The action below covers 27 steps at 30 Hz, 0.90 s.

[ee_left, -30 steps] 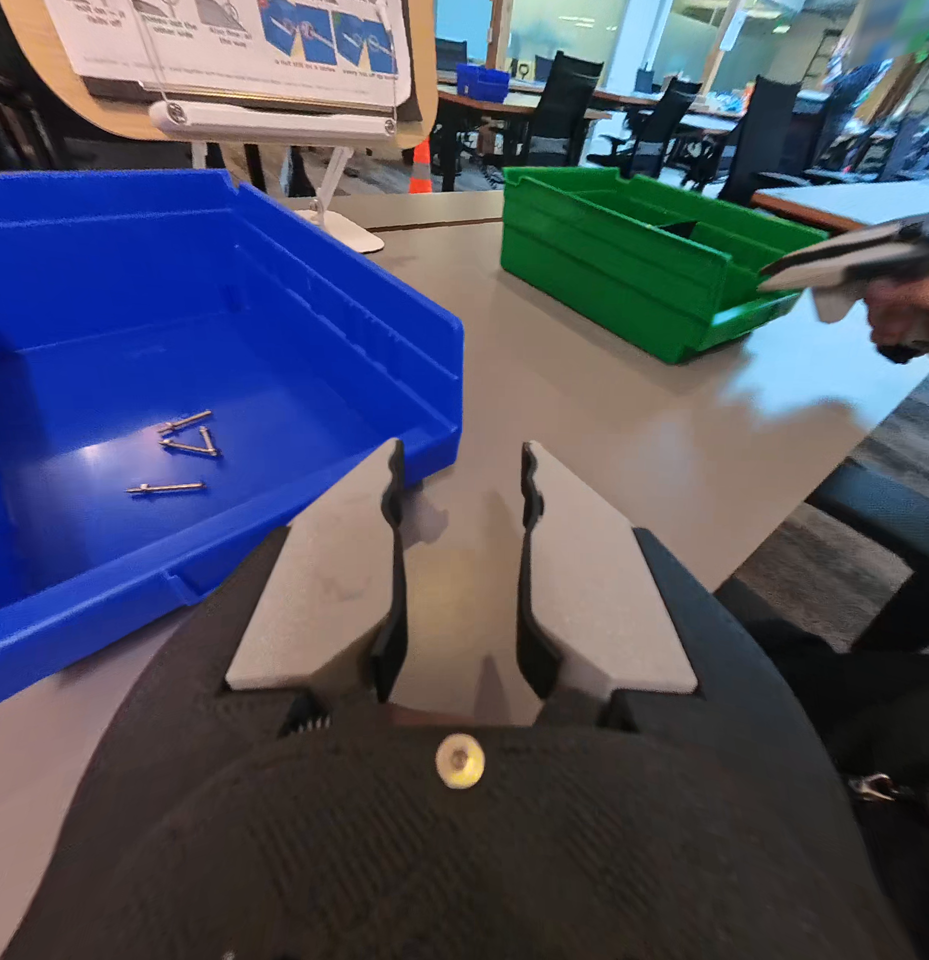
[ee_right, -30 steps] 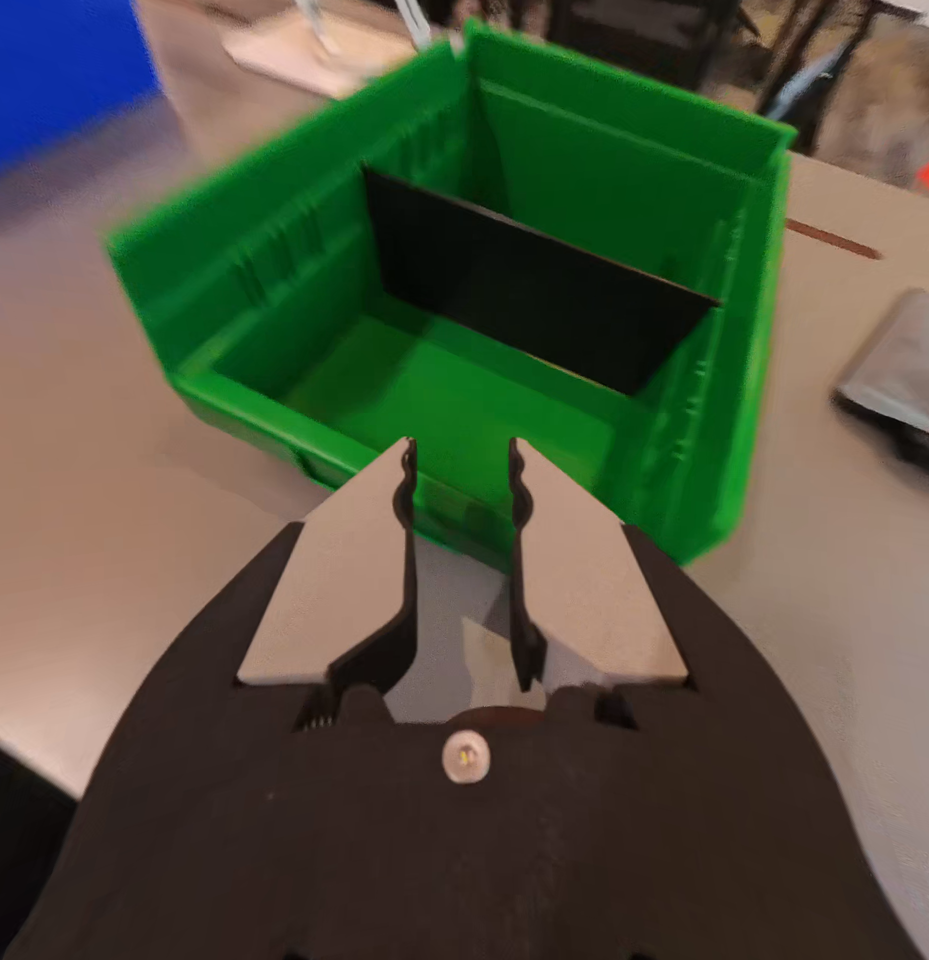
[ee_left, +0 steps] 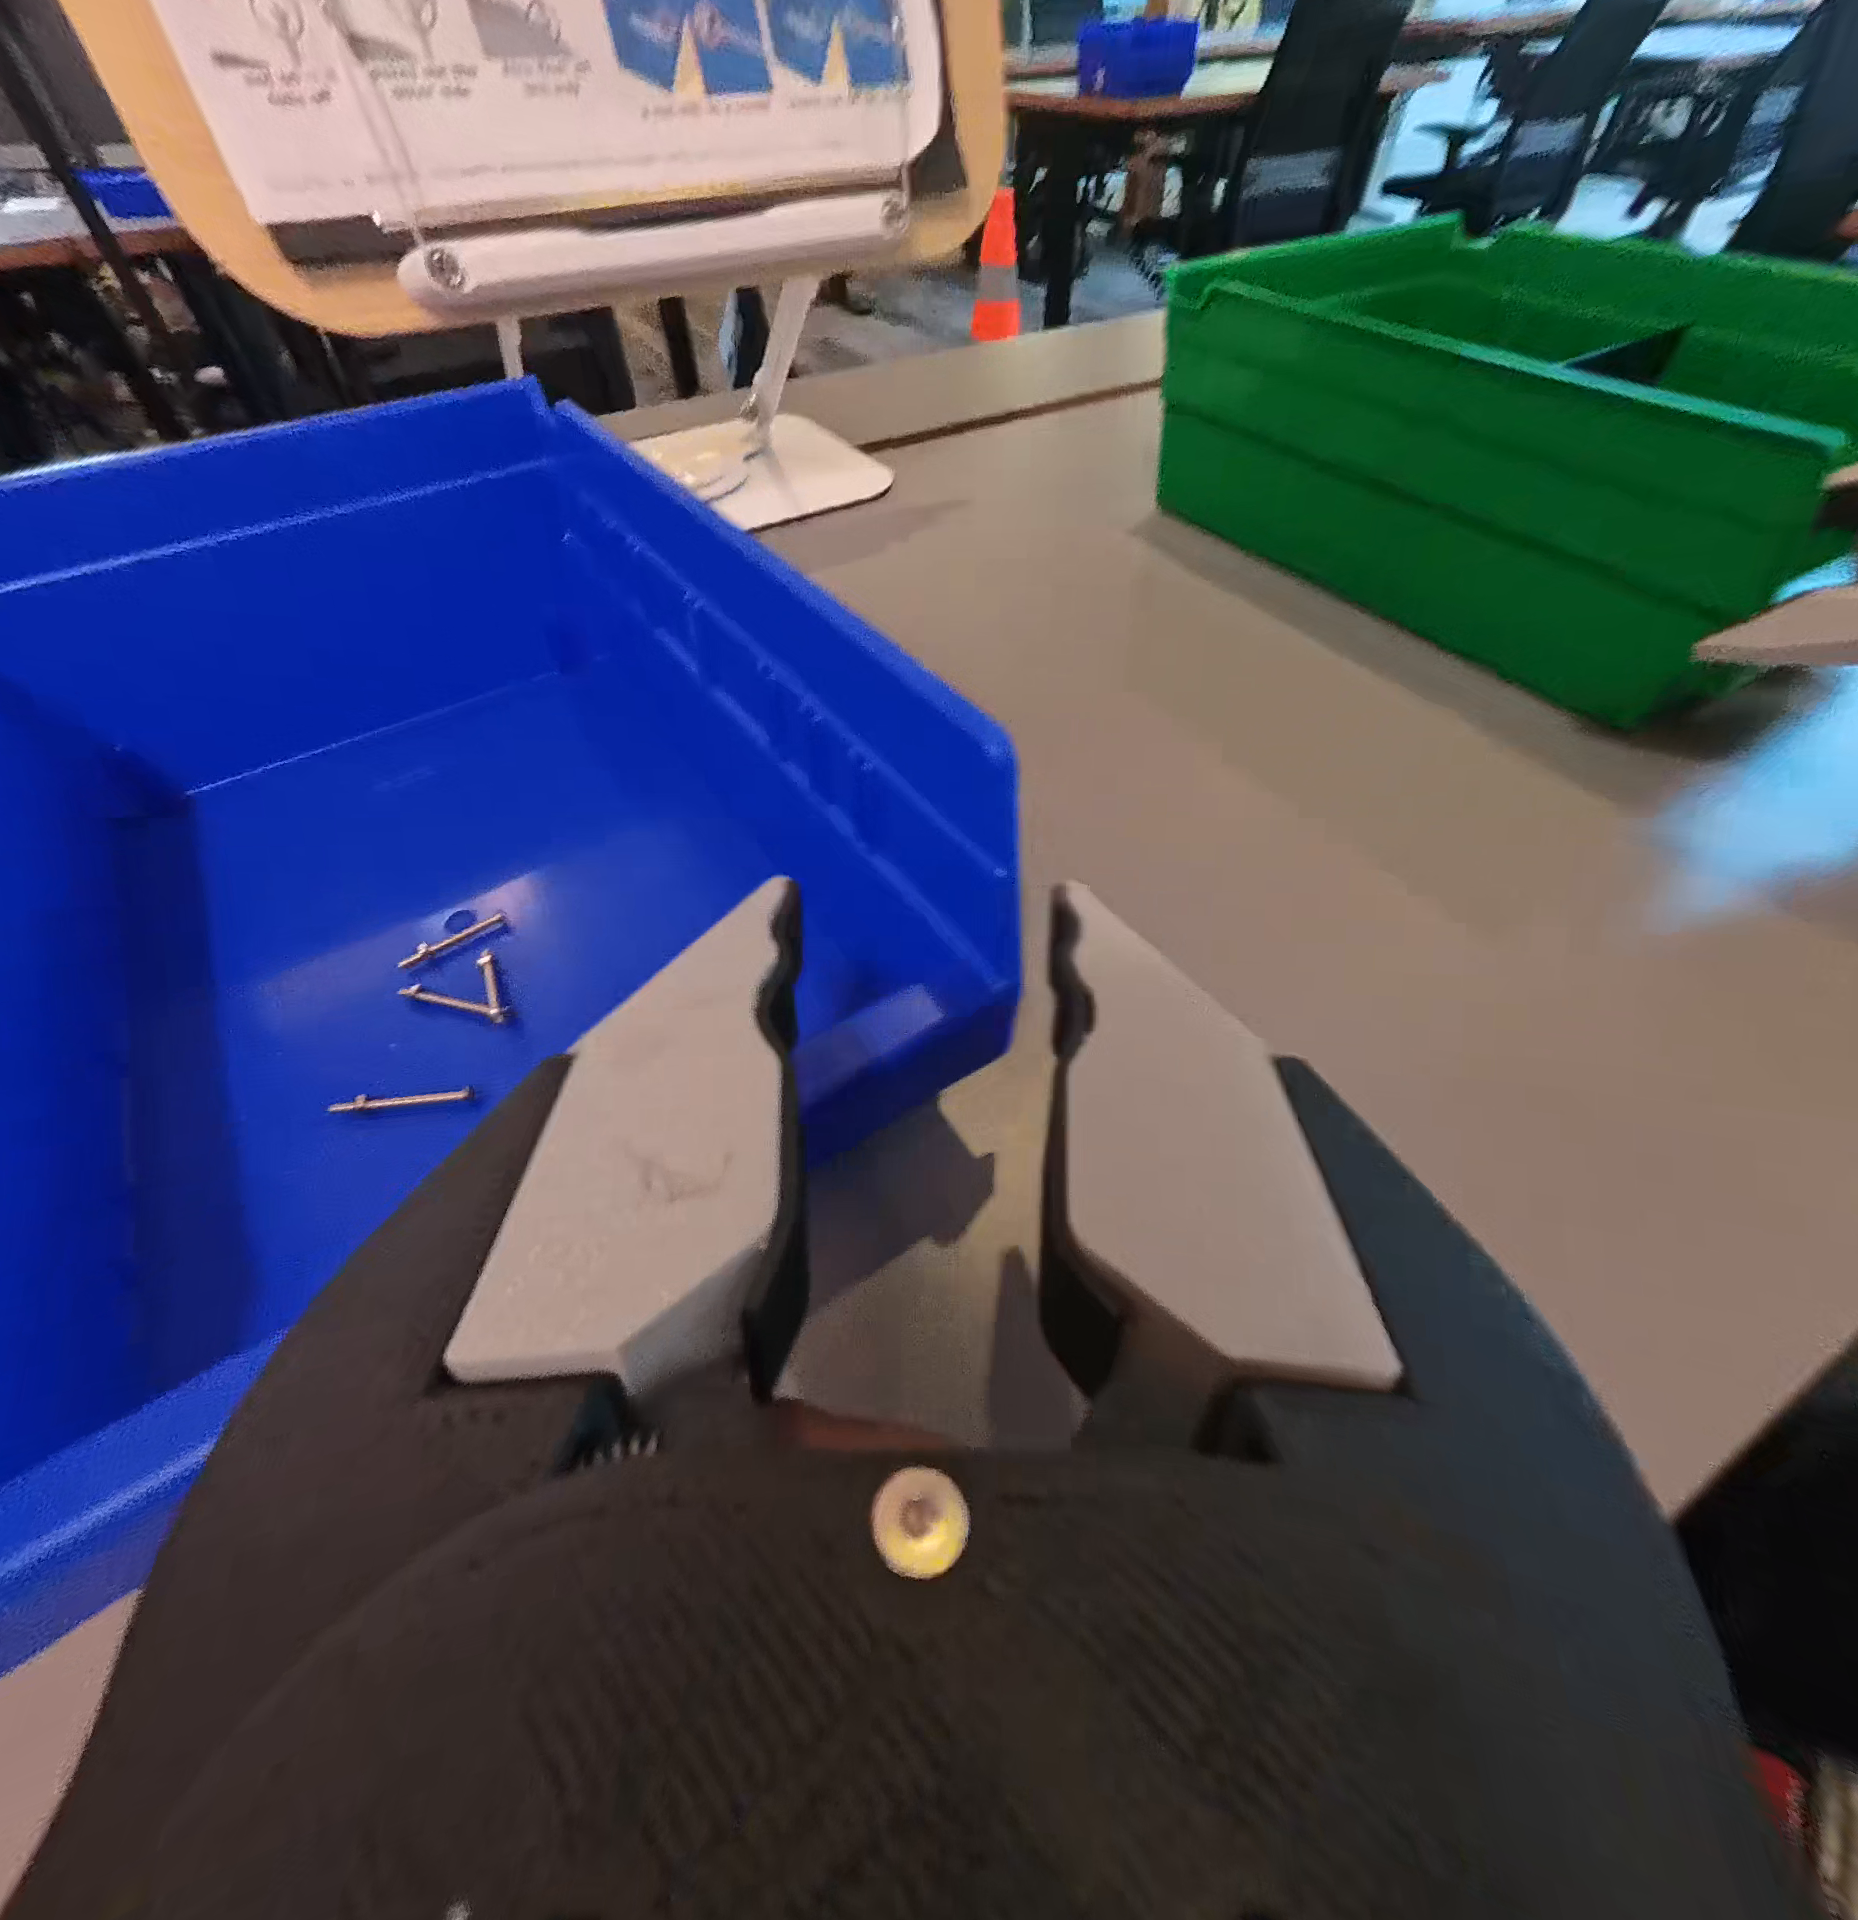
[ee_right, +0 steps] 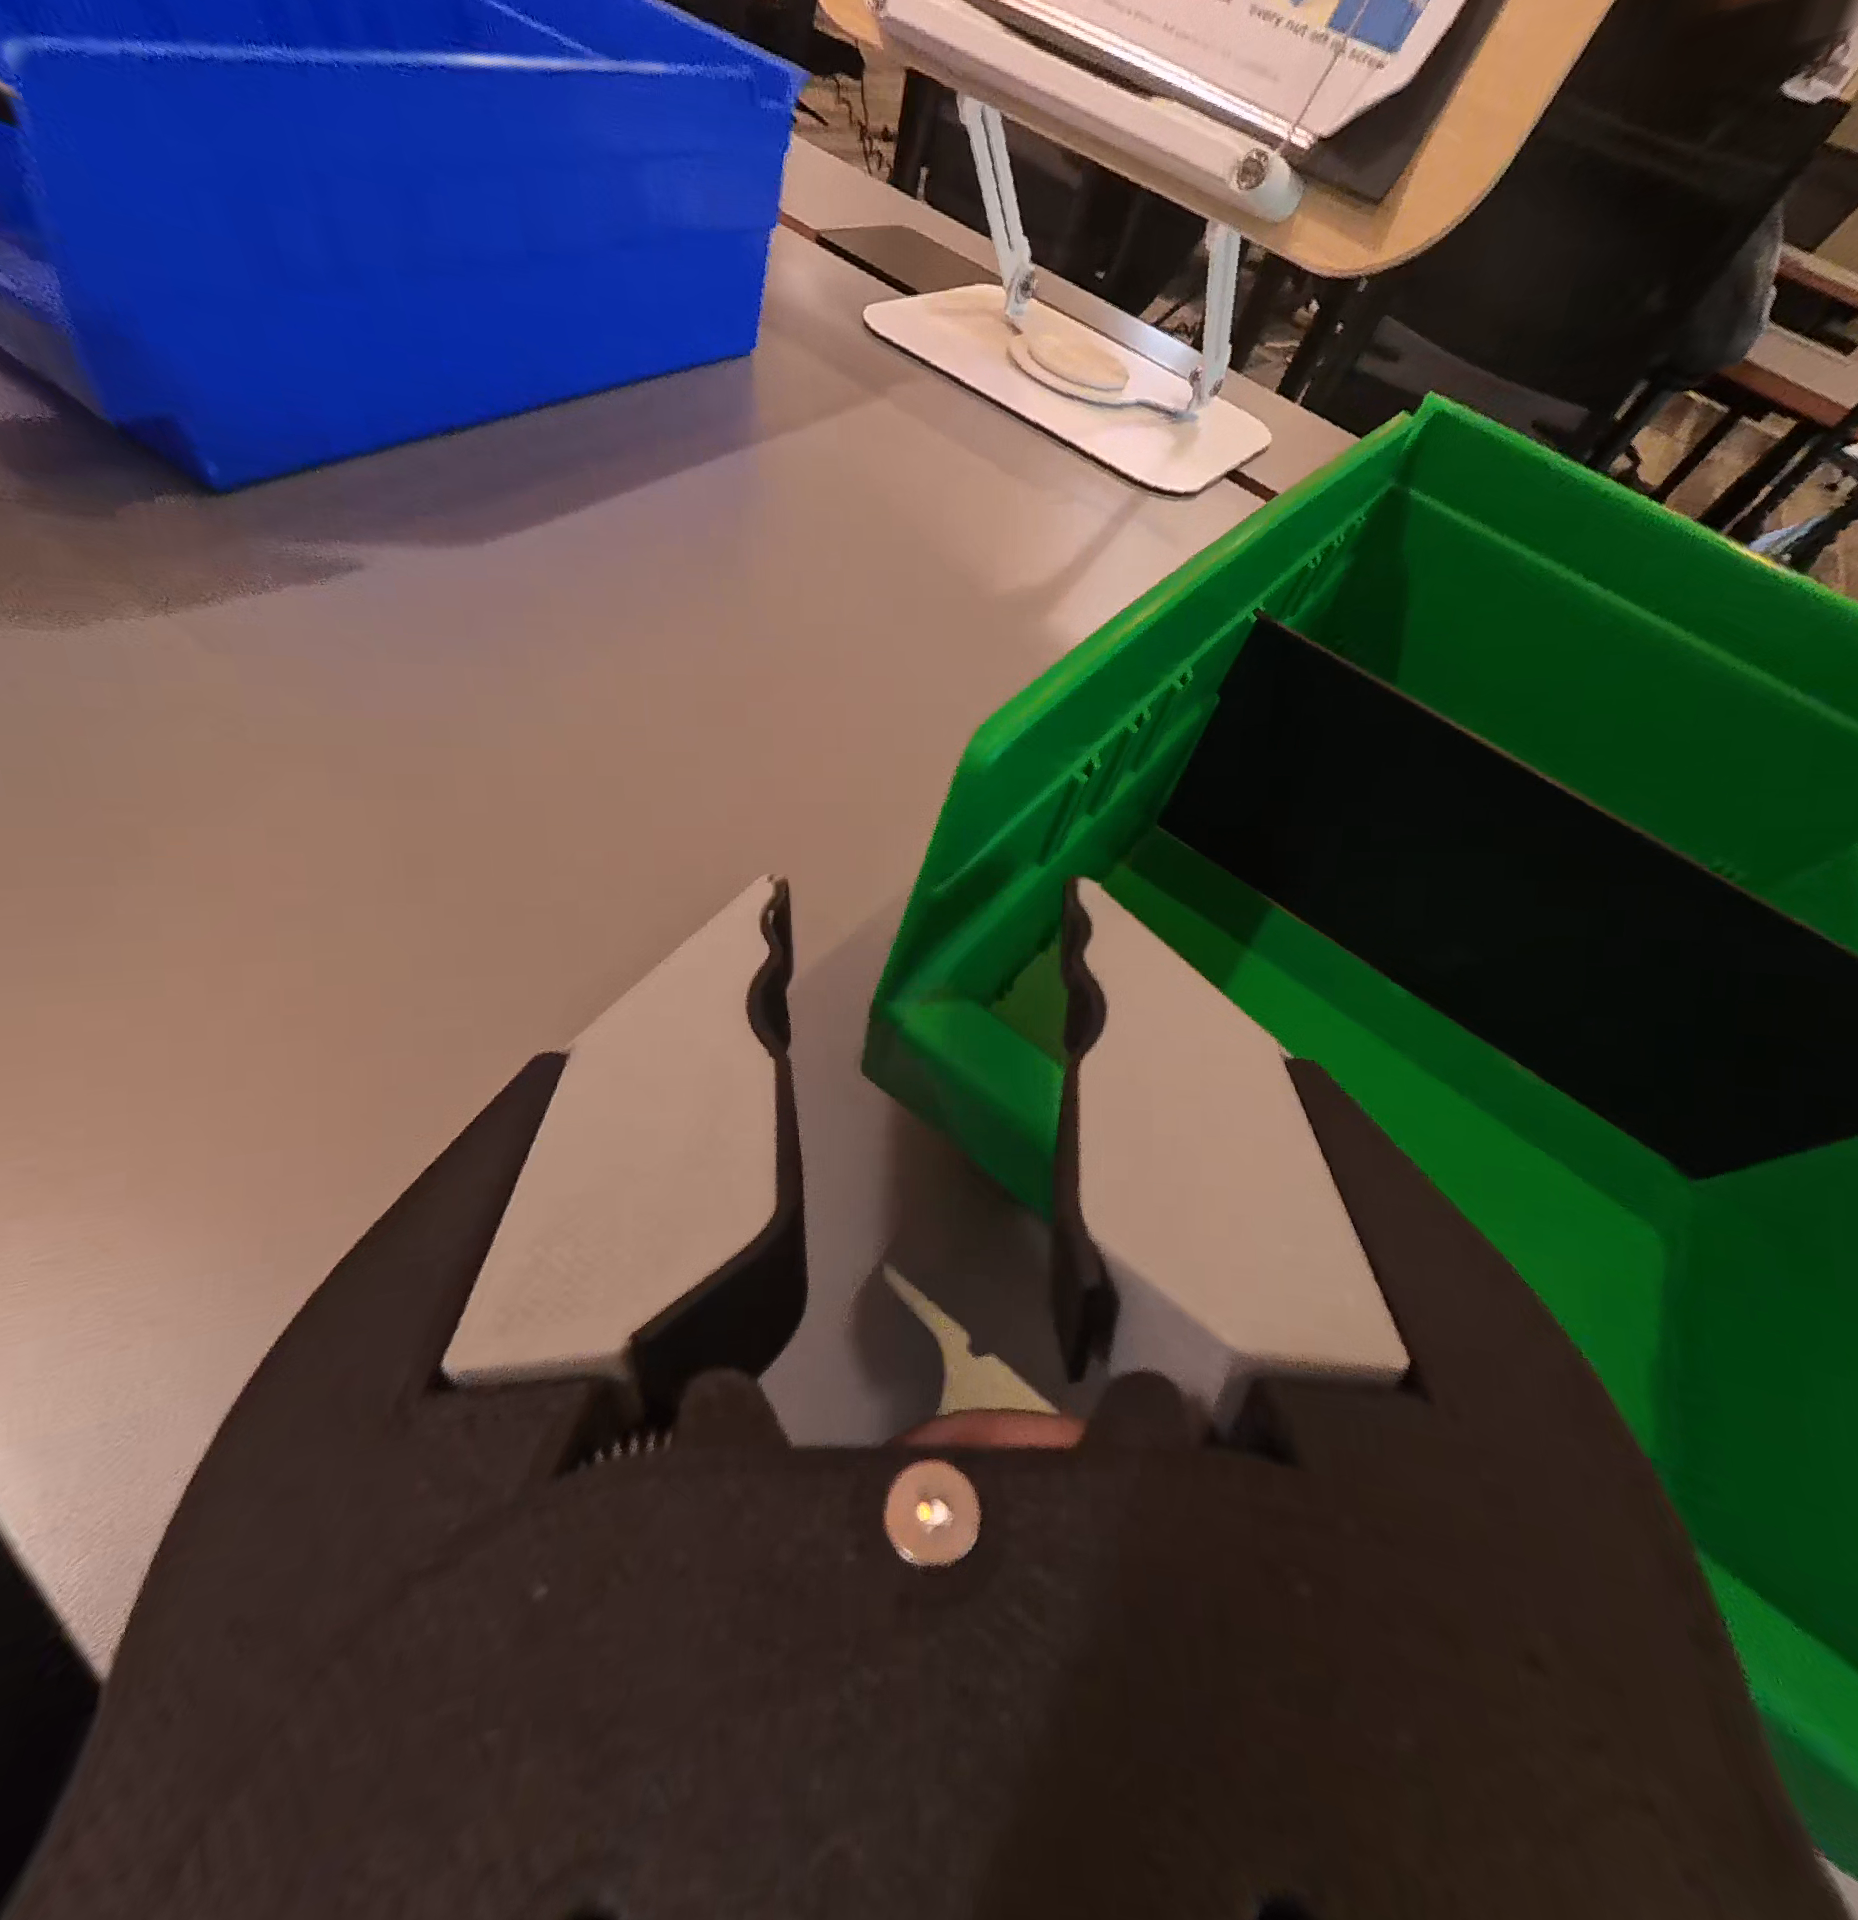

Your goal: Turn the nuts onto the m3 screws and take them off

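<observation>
Lying in the blue bin (ee_left: 696, 665), thin silver screws (ee_left: 457, 977); both tools gape empty

Left gripper (ee_left: 920, 935) jaws apart, empty; right gripper (ee_right: 925, 925) likewise

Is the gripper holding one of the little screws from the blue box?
No, the left gripper is open and empty, and the screws lie on the floor of the blue bin.
</observation>
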Motion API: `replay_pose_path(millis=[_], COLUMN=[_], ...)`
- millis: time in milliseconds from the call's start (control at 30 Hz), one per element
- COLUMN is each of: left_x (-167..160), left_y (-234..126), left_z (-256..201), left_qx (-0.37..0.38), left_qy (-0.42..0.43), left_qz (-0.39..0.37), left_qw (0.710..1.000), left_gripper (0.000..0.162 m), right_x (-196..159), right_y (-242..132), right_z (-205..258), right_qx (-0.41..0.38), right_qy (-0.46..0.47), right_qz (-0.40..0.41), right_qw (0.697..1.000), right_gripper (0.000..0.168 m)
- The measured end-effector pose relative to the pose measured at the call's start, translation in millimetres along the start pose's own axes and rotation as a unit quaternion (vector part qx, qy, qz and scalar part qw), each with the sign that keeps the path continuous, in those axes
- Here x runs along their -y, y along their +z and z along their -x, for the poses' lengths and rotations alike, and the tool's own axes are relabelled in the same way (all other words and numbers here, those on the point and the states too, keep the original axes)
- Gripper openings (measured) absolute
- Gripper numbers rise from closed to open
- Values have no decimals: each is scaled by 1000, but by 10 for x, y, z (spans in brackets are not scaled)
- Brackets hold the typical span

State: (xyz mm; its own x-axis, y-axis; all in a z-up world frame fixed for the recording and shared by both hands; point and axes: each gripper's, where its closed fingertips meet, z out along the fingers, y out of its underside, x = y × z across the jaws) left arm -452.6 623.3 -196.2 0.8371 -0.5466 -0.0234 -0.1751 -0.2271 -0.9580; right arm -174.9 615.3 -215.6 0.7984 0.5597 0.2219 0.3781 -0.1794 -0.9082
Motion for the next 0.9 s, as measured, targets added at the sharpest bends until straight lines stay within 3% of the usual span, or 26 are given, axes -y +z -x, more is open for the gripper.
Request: replay_pose_path(millis=[167,300,333,400,533,900], left_x=[80,-25,-66,-45,-56,-121], left_y=[-69,236,327,425,415,218], left_z=[-235,-235,-224,-63,37,413], left_qx=[-36,-29,-28,16,31,59], left_qy=[4,15,12,32,50,17], left_qz=[-2,37,53,51,61,49], left_qw=[999,999,998,998,996,997], left_gripper=[61,61,59,24,20,12], right_x=[69,12,-19,-13,14,43], right_y=[-133,-27,22,88,187,304], right_z=[-57,-12,-21,-68,-70,-18], right_qx=[-17,9,4,-15,-20,-52], right_qy=[4,39,39,28,24,-5], right_qz=[-22,-4,7,11,20,37], right_qw=[1000,999,999,999,999,998], right_gripper=[51,54,54,39,21,19])
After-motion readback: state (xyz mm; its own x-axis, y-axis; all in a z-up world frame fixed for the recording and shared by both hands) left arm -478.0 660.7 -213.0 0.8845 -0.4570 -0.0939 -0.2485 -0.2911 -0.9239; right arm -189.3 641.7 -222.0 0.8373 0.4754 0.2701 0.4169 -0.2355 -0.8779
